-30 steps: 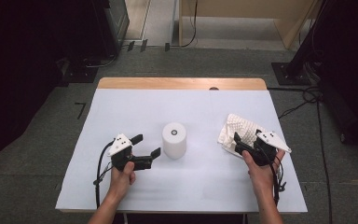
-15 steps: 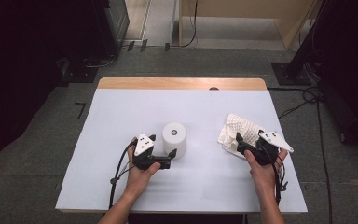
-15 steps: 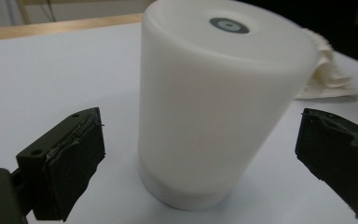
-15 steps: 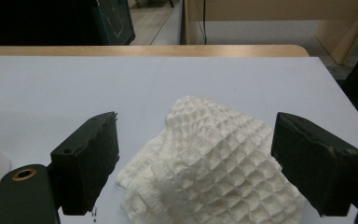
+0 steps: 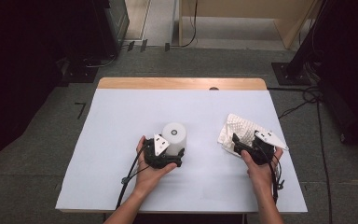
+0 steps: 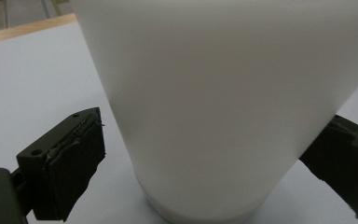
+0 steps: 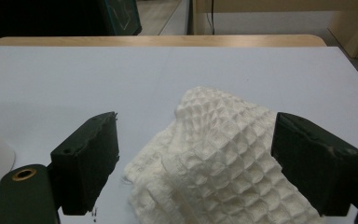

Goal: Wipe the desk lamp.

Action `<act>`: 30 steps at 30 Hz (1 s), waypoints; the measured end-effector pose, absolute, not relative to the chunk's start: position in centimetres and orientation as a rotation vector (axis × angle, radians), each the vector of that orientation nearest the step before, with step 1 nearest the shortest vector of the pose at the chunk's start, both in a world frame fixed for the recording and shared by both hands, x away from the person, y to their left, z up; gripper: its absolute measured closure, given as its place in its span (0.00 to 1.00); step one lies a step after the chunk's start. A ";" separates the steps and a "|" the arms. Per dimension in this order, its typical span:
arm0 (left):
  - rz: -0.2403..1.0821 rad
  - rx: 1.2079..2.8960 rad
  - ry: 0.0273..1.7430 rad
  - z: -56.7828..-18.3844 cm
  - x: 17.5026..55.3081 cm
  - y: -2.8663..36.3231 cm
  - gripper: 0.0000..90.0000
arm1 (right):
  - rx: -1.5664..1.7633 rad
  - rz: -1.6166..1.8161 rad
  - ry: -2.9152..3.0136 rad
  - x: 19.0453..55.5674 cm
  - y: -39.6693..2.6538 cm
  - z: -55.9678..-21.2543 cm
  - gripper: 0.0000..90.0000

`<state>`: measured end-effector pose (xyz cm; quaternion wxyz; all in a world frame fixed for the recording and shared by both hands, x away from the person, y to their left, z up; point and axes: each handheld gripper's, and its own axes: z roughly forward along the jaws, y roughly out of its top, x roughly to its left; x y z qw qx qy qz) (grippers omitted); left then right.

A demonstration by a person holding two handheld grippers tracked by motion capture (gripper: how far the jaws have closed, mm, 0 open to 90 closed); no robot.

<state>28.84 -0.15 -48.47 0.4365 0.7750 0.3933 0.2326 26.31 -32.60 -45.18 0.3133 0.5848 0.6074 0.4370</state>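
Pale blue table (image 5: 121,116), left gripper (image 5: 179,156) fingers apart around white cup (image 5: 175,135), right gripper (image 5: 237,142) fingers apart over waffle cloth (image 5: 240,127)

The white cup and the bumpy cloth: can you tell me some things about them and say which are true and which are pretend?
1. The white cup stands upright on the table. True.
2. The left gripper has its fingers on either side of the cup. True.
3. The waffle cloth is blue. False: it is cream white.
4. The right gripper is lifting the cloth high in the air. False: the cloth lies on the table between open fingers.
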 end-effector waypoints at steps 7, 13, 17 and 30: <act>0.585 1.944 0.970 -48.4 29.3 -0.8 0.09 | 1.538 1.145 1.609 26.6 -32.6 -45.5 0.19; 0.600 1.958 0.963 -48.2 30.0 -0.1 0.09 | 1.525 1.131 1.598 26.7 -33.0 -45.9 0.28; 0.592 1.958 0.954 -47.5 29.6 1.4 0.09 | 1.516 1.123 1.597 26.9 -33.2 -46.2 0.32; 0.539 2.061 0.900 -46.2 25.9 8.6 0.09 | 1.598 1.066 1.680 29.2 -31.8 -47.3 0.18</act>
